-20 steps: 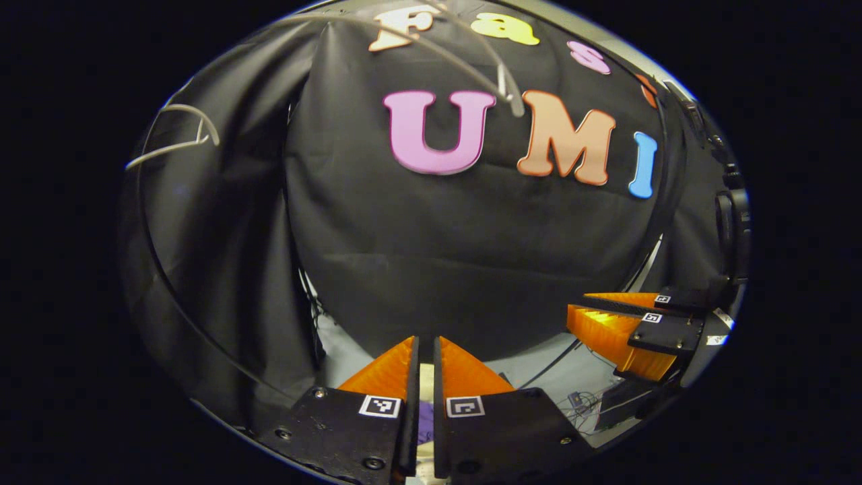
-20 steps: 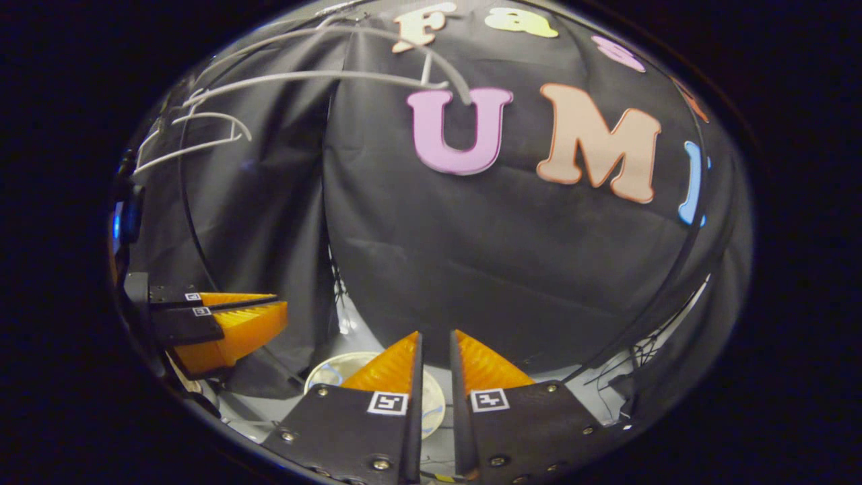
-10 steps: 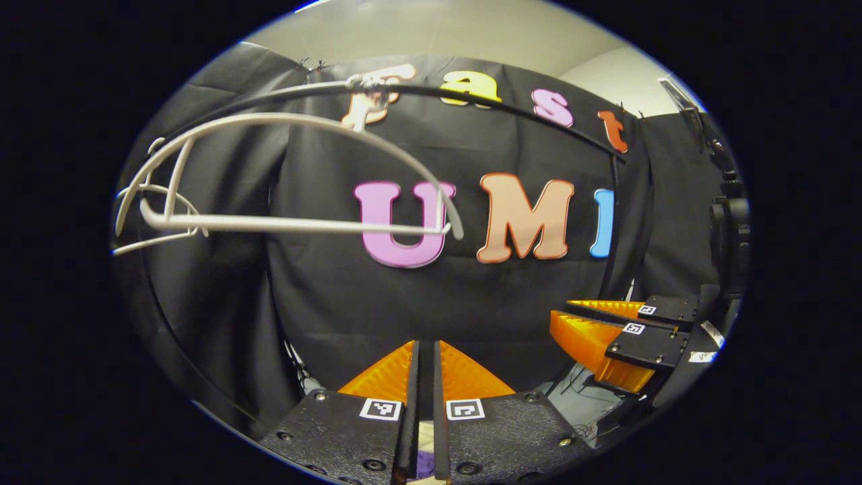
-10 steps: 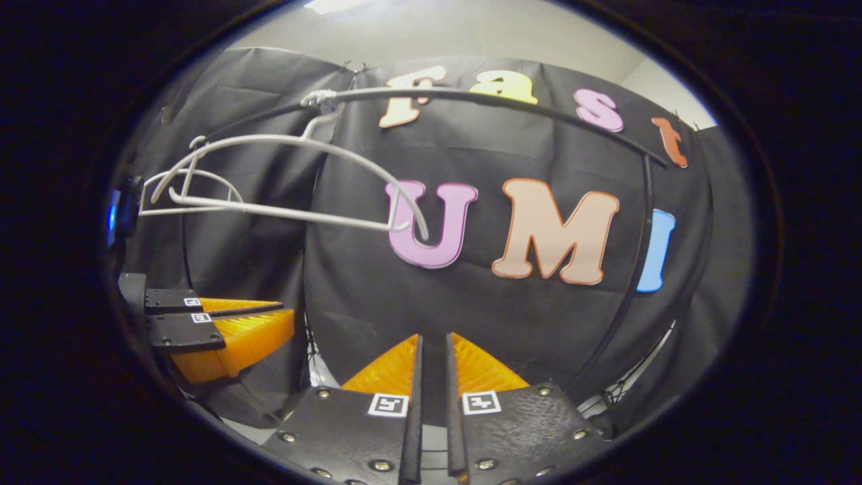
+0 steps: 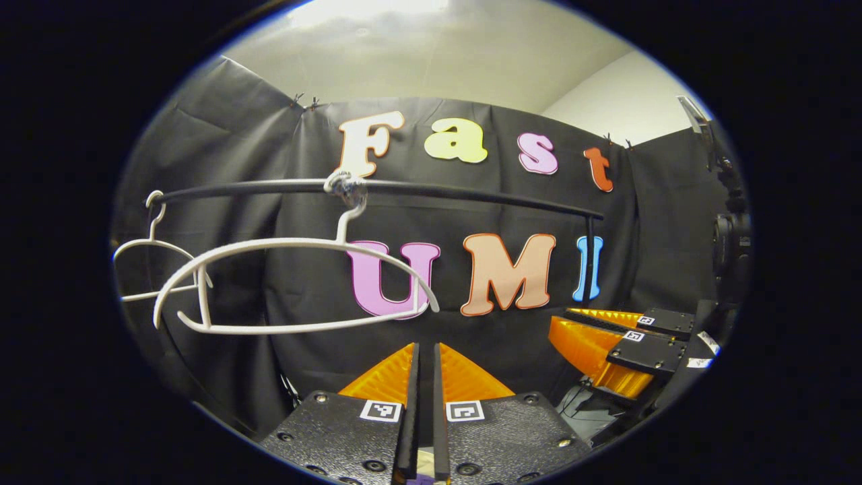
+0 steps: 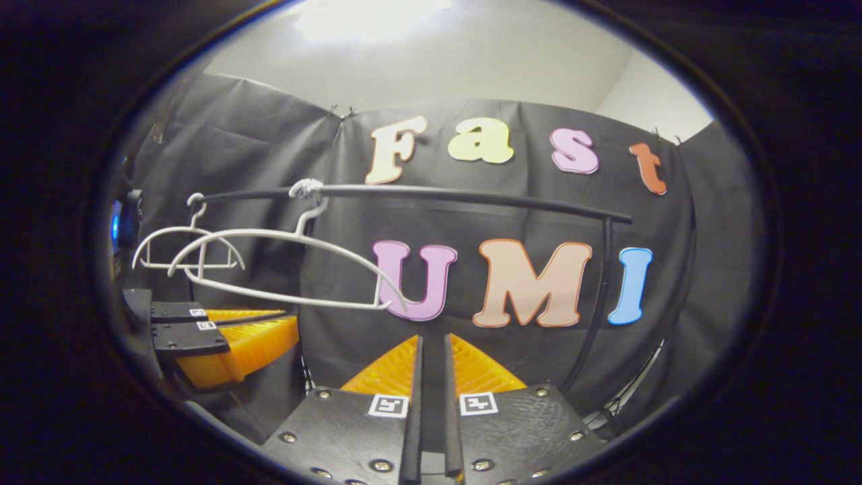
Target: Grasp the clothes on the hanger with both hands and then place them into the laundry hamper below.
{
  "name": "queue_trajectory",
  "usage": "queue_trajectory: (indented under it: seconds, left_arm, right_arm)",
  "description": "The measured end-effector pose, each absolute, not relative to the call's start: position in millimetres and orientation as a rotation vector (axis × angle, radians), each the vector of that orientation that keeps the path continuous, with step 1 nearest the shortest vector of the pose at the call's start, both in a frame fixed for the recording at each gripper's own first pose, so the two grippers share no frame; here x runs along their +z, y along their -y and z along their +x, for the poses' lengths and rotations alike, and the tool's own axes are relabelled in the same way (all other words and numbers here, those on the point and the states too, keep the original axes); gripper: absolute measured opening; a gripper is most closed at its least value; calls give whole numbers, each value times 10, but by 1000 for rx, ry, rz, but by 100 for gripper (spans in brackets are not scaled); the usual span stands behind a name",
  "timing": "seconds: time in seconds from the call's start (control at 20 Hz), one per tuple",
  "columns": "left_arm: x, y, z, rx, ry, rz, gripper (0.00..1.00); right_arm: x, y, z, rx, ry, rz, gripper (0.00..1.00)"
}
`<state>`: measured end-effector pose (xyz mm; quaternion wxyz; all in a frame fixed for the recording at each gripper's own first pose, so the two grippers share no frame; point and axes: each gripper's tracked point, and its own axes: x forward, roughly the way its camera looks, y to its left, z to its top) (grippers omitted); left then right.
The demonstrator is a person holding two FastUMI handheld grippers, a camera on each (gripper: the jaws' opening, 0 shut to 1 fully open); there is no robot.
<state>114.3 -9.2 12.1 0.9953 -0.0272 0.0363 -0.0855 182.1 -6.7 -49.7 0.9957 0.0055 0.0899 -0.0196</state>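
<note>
a black rail point(image 5: 471, 194) spans the booth's cloth wall, and from its left end hang two bare white hangers: the larger hanger point(image 5: 296, 283) tied near the rail's left third, tilted, the smaller hanger point(image 5: 151, 259) hooked at the rail's far left end. below them, in the left gripper view, the left gripper point(image 5: 422, 367) points at the wall with its jaws nearly pressed together, a thin slit between them, holding nothing; the larger hanger's lower bar hangs just above its tips. the right gripper point(image 6: 431, 360) stands likewise in the right gripper view, jaws almost closed on nothing, the larger hanger's right end up and to the left of its tips. each gripper also appears at the side of the other's view.
</note>
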Motion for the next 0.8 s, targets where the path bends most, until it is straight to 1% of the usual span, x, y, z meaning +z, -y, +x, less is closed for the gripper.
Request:
queue_trajectory:
  seconds: [0.05, 0.1, 0.15, 0.2, 0.25, 0.3, 0.55, 0.6, 0.65, 0.7, 0.8]
  left_arm:
    - [182, 95, 1121, -167, -65, -52, 2]
    - [229, 110, 1105, -166, -61, -46, 11]
    - [272, 143, 1075, -172, -58, -43, 20]
    - [313, 174, 1054, -176, -53, -41, 29]
    - [356, 212, 1019, -182, -44, -42, 38]
    - [406, 257, 1002, -187, -35, -43, 47]
    - [542, 346, 953, -188, 3, -44, 92]
    - [564, 348, 943, -181, 8, -43, 99]
    - [572, 344, 926, -176, 10, -40, 99]
    - [591, 351, 911, -175, 13, -39, 95]
    - [652, 398, 855, -176, 19, -39, 94]
  right_arm:
    - [-425, 95, 1811, -42, -170, 9, 16]
    - [-349, 136, 1771, -49, -157, 4, 16]
    - [-293, 168, 1759, -51, -145, 1, 12]
    - [-221, 202, 1710, -54, -139, 1, 17]
    - [-176, 222, 1690, -54, -133, 6, 23]
    - [-120, 140, 1532, -56, -126, 13, 32]
    - [-11, 324, 1427, -76, -107, 35, 75]
    - [22, 363, 1372, -81, -105, 38, 83]
    - [38, 391, 1343, -84, -103, 44, 92]
    - [66, 416, 1314, -86, -100, 50, 96]
    - [98, 497, 1240, -96, -97, 56, 96]
